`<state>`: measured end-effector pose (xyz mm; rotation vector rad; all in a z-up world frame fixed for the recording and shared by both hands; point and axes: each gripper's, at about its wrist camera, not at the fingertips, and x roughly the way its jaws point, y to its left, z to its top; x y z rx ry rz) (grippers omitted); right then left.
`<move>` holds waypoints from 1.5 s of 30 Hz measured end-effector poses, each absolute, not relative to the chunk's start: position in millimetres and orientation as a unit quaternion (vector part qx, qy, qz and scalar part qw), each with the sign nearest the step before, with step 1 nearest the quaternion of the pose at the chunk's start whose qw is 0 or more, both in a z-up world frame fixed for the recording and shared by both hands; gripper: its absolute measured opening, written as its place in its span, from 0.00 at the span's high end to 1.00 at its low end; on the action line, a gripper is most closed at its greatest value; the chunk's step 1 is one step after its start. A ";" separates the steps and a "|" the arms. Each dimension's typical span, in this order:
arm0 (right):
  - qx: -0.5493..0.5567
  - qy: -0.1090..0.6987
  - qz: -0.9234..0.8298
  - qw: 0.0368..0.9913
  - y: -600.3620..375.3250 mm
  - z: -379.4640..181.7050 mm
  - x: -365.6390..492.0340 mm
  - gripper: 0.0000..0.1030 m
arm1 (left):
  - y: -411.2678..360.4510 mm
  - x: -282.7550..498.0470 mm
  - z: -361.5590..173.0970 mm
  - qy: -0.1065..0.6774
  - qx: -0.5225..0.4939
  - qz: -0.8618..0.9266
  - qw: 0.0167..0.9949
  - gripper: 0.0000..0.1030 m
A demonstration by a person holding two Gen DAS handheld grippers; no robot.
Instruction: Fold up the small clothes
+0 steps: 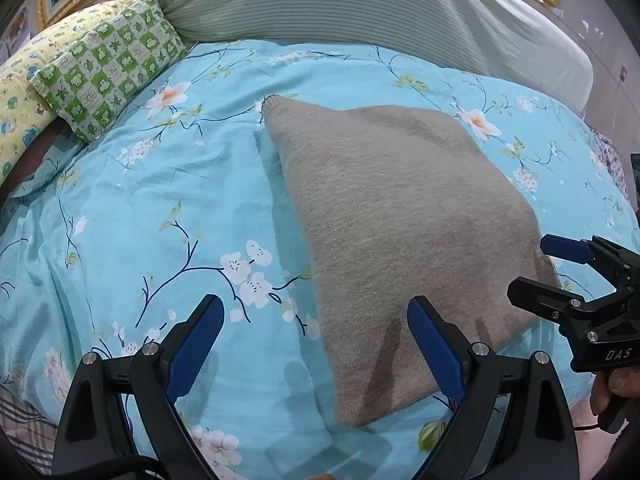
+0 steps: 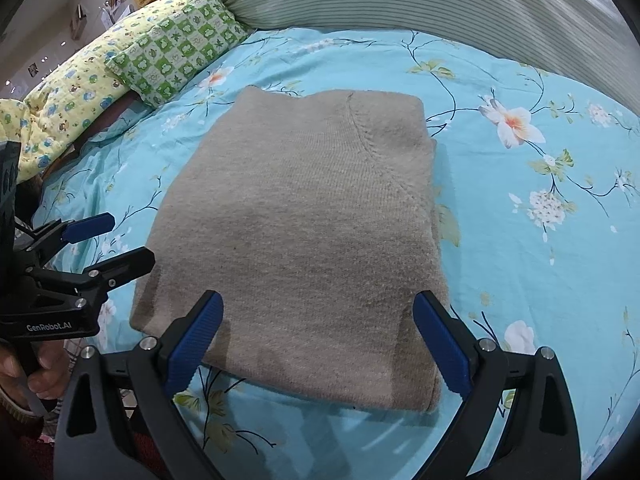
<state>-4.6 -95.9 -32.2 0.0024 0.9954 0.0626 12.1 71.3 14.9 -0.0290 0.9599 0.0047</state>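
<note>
A beige knitted sweater (image 1: 404, 216) lies folded into a compact rectangle on the blue floral bedsheet (image 1: 160, 184); it also shows in the right wrist view (image 2: 304, 224). My left gripper (image 1: 316, 344) is open and empty, hovering over the sweater's near left corner. My right gripper (image 2: 320, 340) is open and empty, just above the sweater's near edge. The right gripper shows at the right of the left wrist view (image 1: 560, 268), the left gripper at the left of the right wrist view (image 2: 108, 240), both open.
A green checked pillow (image 1: 108, 64) and a yellow patterned pillow (image 1: 24, 92) lie at the bed's far left. A green striped bolster (image 1: 360, 8) runs along the back. Gold picture frames hang on the wall behind.
</note>
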 end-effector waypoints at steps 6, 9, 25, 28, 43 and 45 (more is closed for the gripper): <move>0.001 0.477 0.029 0.878 -95.8 -31.7 -4.7 0.07 | 70.9 10.0 16.3 0.458 -0.016 -0.001 0.889 0.09; 0.001 0.477 0.030 0.878 -96.4 -31.4 -4.4 0.07 | 70.4 9.8 16.5 0.458 -0.015 0.000 0.889 0.09; 0.001 0.477 0.031 0.878 -98.1 -30.7 -3.4 0.07 | 68.1 8.1 18.9 0.453 -0.015 -0.003 0.891 0.09; 0.001 0.477 0.031 0.878 -99.4 -30.4 -2.8 0.06 | 67.5 8.2 19.6 0.452 -0.015 -0.004 0.892 0.09; 0.001 0.474 0.029 0.880 -101.8 -27.2 -3.2 0.06 | 67.8 9.5 19.2 0.456 -0.030 -0.013 0.889 0.09; 0.001 0.474 0.029 0.880 -100.5 -27.2 -3.4 0.06 | 68.1 9.9 19.2 0.456 -0.030 -0.013 0.889 0.09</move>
